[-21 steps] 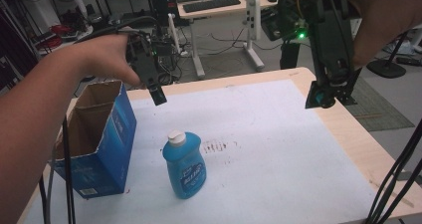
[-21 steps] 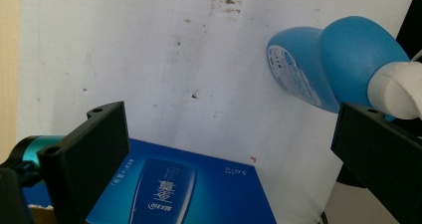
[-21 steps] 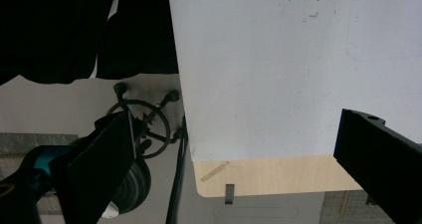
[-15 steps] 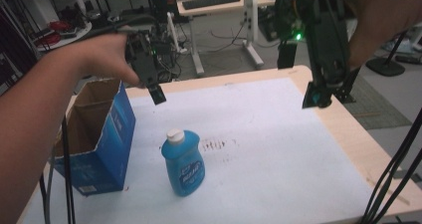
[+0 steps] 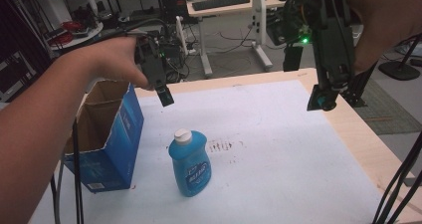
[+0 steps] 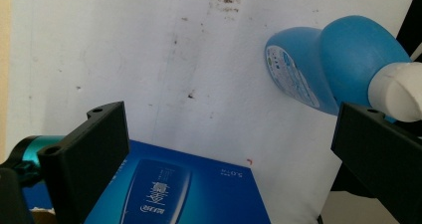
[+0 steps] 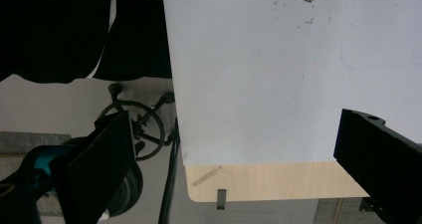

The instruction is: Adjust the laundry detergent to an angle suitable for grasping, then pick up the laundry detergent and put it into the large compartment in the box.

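A blue liquid-soap bottle [image 5: 190, 164] with a white cap stands upright on the white sheet [image 5: 268, 134]. Left of it sits an open blue cardboard box [image 5: 127, 134]. My left gripper [image 5: 165, 96] hangs in the air above the box's near-right corner, behind and left of the bottle. In the left gripper view its gripper [image 6: 234, 159] is open with nothing between its jaws; the bottle [image 6: 318, 69] lies beyond the right jaw and the box [image 6: 199, 189] below. My right gripper [image 5: 321, 102] hovers over the table's right edge. In the right gripper view, this gripper [image 7: 239, 159] is open and empty.
The wooden table [image 5: 368, 149] shows as a bare strip along the right and far edges of the sheet. Cables [image 5: 398, 184] trail down at the right. A wheeled chair base [image 7: 137, 124] stands on the floor beside the table corner. Desks and equipment stand behind the table.
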The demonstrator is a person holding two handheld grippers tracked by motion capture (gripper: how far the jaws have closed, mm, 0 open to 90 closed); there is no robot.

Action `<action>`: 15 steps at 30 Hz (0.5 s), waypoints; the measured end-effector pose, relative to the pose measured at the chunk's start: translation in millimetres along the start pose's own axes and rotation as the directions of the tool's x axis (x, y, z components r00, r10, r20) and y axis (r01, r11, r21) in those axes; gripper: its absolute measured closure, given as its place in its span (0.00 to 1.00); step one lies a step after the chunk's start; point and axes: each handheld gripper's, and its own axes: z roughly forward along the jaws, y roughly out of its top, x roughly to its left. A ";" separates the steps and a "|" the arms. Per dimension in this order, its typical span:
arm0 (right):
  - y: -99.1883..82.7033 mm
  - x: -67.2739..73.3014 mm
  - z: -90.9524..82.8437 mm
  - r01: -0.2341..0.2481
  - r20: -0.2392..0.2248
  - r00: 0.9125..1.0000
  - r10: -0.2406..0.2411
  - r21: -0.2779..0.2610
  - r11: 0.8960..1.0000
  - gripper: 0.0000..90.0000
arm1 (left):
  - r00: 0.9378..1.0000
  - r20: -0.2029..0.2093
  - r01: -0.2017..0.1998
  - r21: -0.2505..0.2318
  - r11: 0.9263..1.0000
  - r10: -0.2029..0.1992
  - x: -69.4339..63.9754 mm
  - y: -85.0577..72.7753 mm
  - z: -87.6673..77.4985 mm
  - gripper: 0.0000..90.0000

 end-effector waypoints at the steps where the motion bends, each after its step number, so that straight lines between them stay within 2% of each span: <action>1: -1.0 0.2 2.2 0.002 -0.004 1.000 -0.002 0.004 1.000 0.02 | 1.000 -0.001 -0.001 0.001 1.000 0.001 0.0 0.1 1.3 0.02; 6: -3.6 -1.2 1.0 -0.010 0.007 1.000 0.010 -0.001 1.000 0.02 | 1.000 0.002 0.001 0.003 1.000 -0.001 -0.3 0.6 3.9 0.02; 15: -0.2 -0.8 1.8 0.003 0.007 1.000 -0.003 0.010 1.000 0.02 | 1.000 -0.004 0.000 -0.001 1.000 0.000 -1.6 0.5 3.6 0.02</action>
